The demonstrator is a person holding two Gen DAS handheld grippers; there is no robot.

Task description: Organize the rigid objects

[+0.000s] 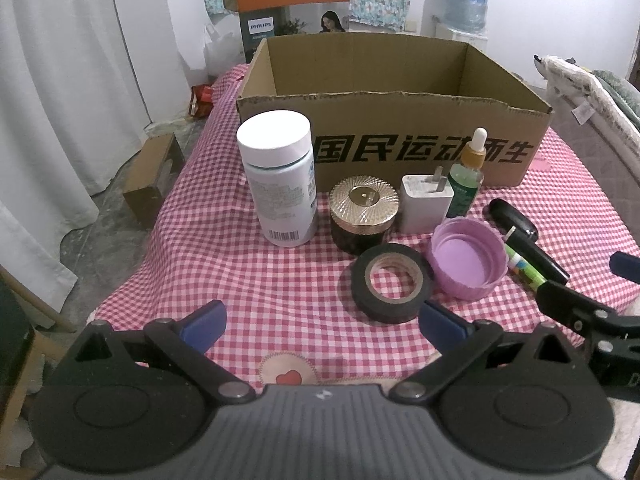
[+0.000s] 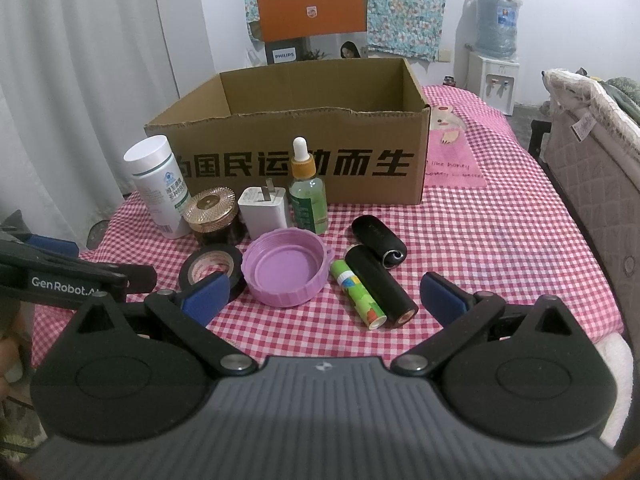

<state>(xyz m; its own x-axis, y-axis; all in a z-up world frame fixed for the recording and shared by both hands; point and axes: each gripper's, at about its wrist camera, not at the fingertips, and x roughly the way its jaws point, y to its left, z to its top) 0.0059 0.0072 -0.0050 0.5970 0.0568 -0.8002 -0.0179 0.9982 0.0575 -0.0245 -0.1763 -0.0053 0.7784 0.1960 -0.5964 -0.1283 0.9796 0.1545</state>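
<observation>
Left gripper and right gripper both spread wide, holding nothing, low in frame over the red-checked cloth. Mid-frame: black tape roll, upturned purple plastic lid, white pill bottle, gold-lidded jar. Behind them, open brown cardboard box.

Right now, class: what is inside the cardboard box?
Only bare inner walls of the box show; nothing rises above its rim. Its front wall hides the floor in both views, so low items cannot be ruled out.
</observation>
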